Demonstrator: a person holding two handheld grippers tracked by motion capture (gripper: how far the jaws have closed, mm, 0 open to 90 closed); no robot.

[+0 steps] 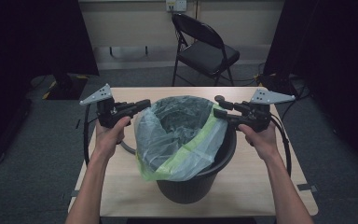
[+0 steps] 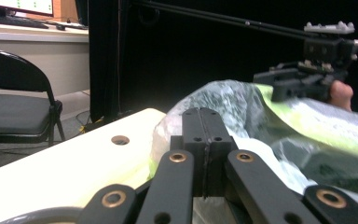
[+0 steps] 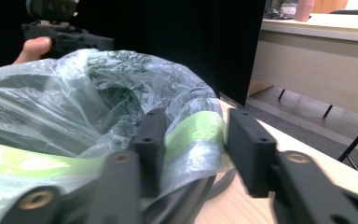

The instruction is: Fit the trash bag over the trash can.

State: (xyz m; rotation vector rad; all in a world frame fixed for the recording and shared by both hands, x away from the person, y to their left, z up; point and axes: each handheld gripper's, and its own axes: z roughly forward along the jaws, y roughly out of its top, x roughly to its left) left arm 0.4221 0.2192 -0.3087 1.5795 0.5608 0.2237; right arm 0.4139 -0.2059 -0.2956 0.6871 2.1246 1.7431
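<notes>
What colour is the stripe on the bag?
Light green, on the clear bag in the black bin; the high view shows it best.

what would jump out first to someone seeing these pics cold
A black bin stands mid-table, with a clear bag with a green band ballooning out of it. The left gripper sits at the bag's left edge with its jaws closed together, though whether plastic is pinched between them is hard to tell. The right gripper is open, its jaws straddling the green band at the bin's right rim.
</notes>
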